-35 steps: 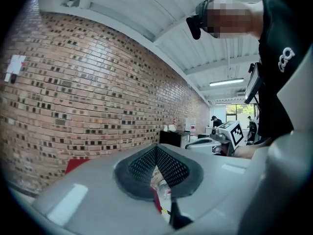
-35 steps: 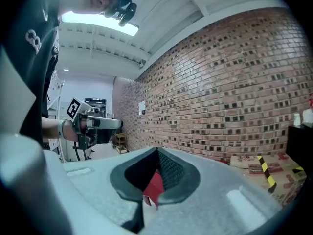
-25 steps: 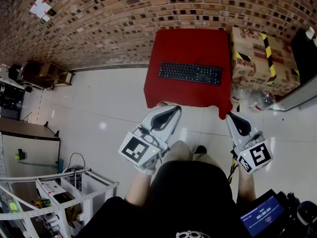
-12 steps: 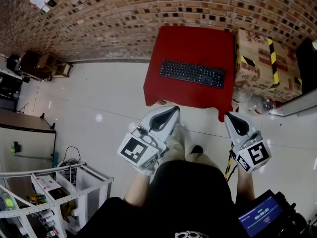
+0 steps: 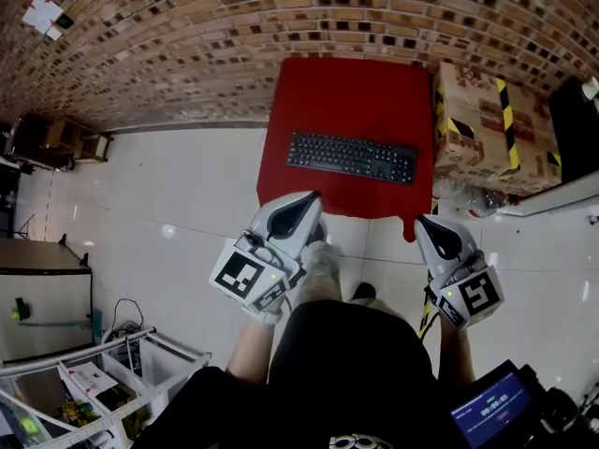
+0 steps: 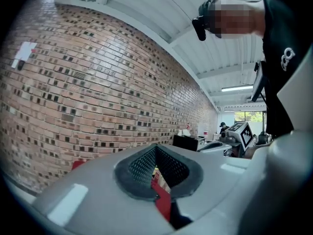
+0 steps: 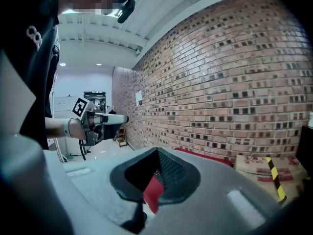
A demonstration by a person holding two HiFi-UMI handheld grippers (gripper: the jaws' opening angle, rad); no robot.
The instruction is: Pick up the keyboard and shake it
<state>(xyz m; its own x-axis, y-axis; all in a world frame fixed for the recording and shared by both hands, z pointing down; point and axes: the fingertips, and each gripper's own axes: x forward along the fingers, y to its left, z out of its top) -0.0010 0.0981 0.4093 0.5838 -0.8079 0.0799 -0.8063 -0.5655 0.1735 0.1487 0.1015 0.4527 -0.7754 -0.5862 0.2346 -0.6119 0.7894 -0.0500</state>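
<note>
A black keyboard (image 5: 351,157) lies across the near half of a small table draped in red cloth (image 5: 348,92), set against the brick wall. My left gripper (image 5: 309,198) hovers just short of the table's near left edge, jaws shut and empty. My right gripper (image 5: 421,223) hangs by the table's near right corner, also shut with nothing in it. Both are well short of the keyboard. In the left gripper view the shut left gripper (image 6: 156,148) fills the bottom, red cloth showing through the notch. The right gripper view shows the shut right gripper (image 7: 157,153) and the other gripper (image 7: 105,119) to its left.
A cardboard box with yellow-black tape (image 5: 491,124) stands right of the table, with clear plastic bottles (image 5: 468,195) on the floor beside it. A white wire rack (image 5: 103,372) is at the lower left. The brick wall (image 5: 187,36) runs behind the table.
The person has stepped closer to the table. Both grippers have come forward with them, staying shut. The keyboard has not moved on the cloth.
</note>
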